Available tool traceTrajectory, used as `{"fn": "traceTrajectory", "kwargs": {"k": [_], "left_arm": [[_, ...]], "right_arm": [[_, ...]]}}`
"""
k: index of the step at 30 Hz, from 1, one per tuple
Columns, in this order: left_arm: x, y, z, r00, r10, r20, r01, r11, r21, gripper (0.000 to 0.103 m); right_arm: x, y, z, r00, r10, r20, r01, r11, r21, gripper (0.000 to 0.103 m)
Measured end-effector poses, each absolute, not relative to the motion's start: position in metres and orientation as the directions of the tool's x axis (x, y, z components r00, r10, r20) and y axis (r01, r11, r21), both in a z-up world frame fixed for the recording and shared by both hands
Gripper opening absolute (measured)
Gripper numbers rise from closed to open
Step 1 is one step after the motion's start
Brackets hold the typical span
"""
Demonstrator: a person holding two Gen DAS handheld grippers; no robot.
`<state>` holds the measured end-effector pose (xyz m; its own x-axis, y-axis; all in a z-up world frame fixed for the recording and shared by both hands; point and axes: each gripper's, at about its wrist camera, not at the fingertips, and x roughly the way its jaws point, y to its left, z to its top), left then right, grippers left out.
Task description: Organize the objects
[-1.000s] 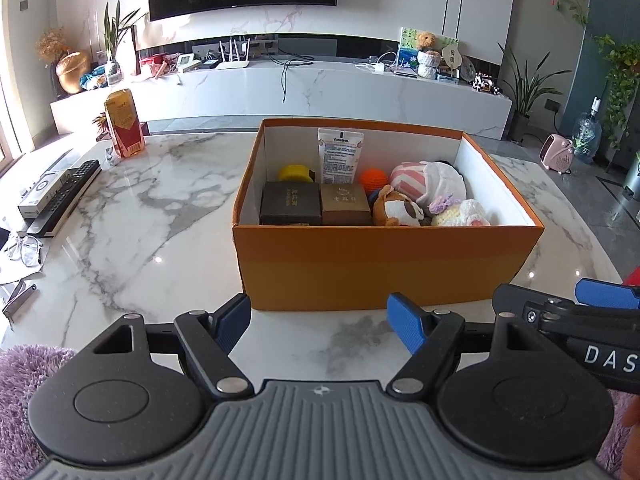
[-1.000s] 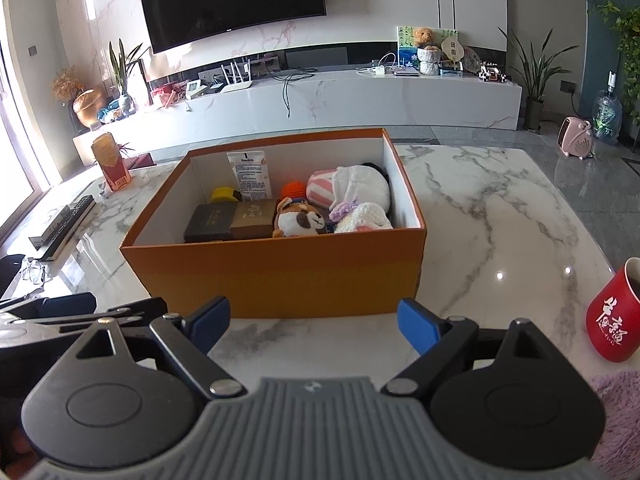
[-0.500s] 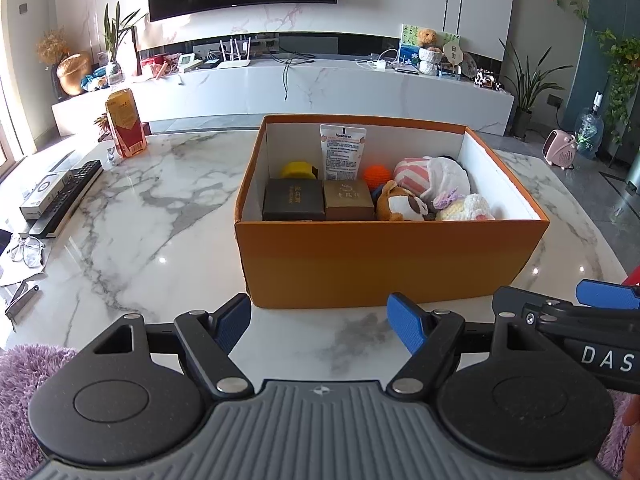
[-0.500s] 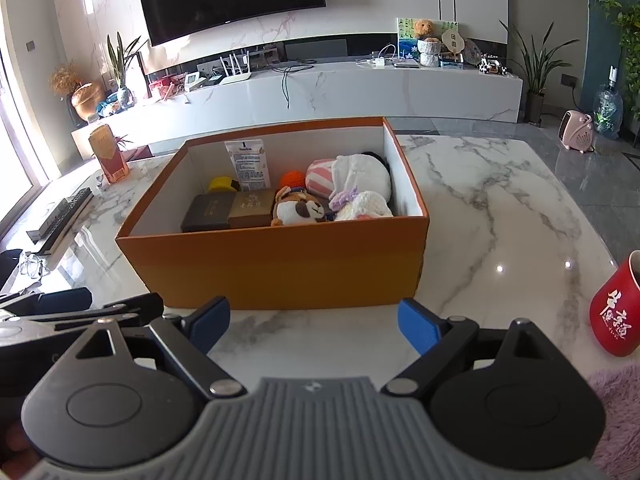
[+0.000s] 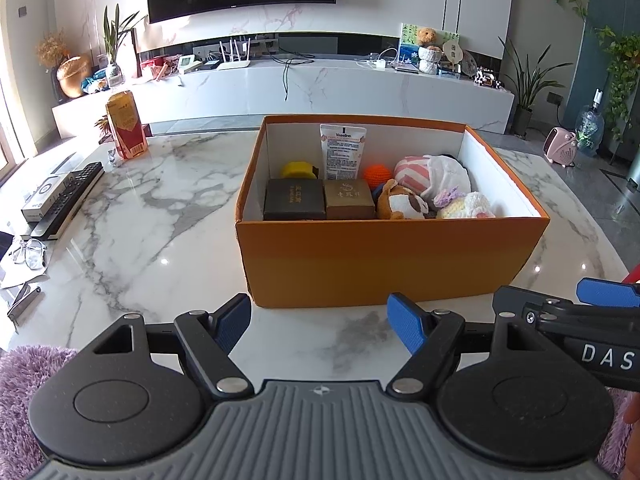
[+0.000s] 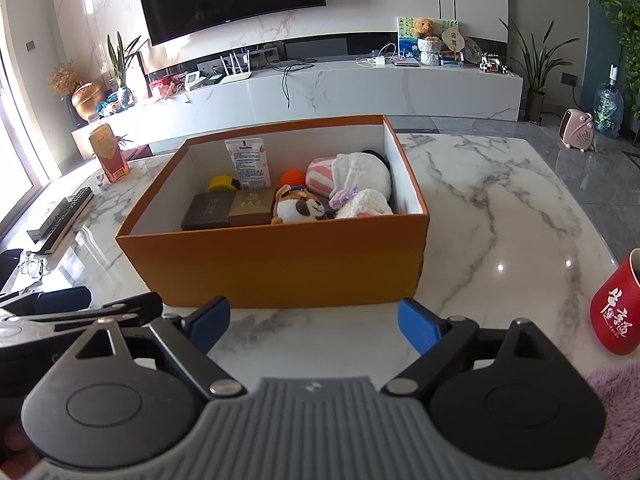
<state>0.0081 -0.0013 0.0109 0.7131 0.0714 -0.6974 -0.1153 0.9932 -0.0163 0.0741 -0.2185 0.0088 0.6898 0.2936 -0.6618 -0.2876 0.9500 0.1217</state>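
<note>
An orange box [image 5: 384, 264] stands on the marble table [image 5: 160, 232]. In it are a black box [image 5: 294, 199], a brown box [image 5: 349, 199], a Vaseline tube [image 5: 342, 151], a yellow item [image 5: 297, 169], an orange ball [image 5: 378, 172] and plush toys [image 5: 404, 202]. The box also shows in the right wrist view [image 6: 288, 268]. My left gripper [image 5: 320, 322] is open and empty, just short of the box's near wall. My right gripper [image 6: 316, 324] is open and empty beside it, also in front of the box.
A red carton [image 5: 125, 124], remotes [image 5: 64, 196] and glasses [image 5: 28, 250] lie at the table's left. A red mug [image 6: 618, 312] stands at the right. Purple fluffy fabric [image 5: 24, 380] lies at the near edge.
Both grippers have risen slightly and drawn back a little from the box. Both stay open and empty.
</note>
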Motion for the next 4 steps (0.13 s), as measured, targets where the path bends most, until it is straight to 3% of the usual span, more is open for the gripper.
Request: {"fn": "traceTrajectory", "kwargs": {"k": [4], "left_arm": [[0.0079,-0.0003,0.0108,0.713,0.071,-0.697,-0.113,0.993,-0.015,0.089]], "right_arm": [[0.0740,-0.2186,0.0088,0.690,0.294,-0.662,-0.288,0.950,0.122,0.091]]}}
